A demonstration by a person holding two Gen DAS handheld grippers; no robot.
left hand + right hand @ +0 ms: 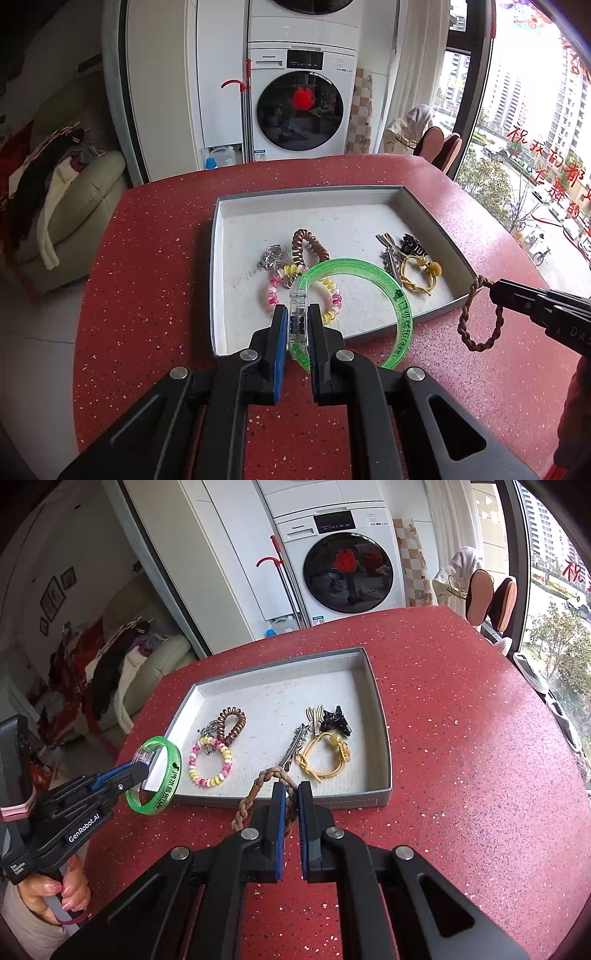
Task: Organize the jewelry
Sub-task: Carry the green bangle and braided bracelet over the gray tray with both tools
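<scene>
1. Red speckled tabletop (147,258) fills the left wrist view; at lower centre my left gripper (297,314) pinches the green bangle (369,269) over the grey tray's (436,218) near rim.
2. Right wrist view, lower centre: my right gripper (291,790) pinches the brown braided bracelet (258,782) just before that tray.

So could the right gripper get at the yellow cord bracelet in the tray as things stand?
Probably not yet: the right gripper is shut on the brown braided bracelet. The yellow cord bracelet lies uncovered just past the tray's near wall.
</scene>
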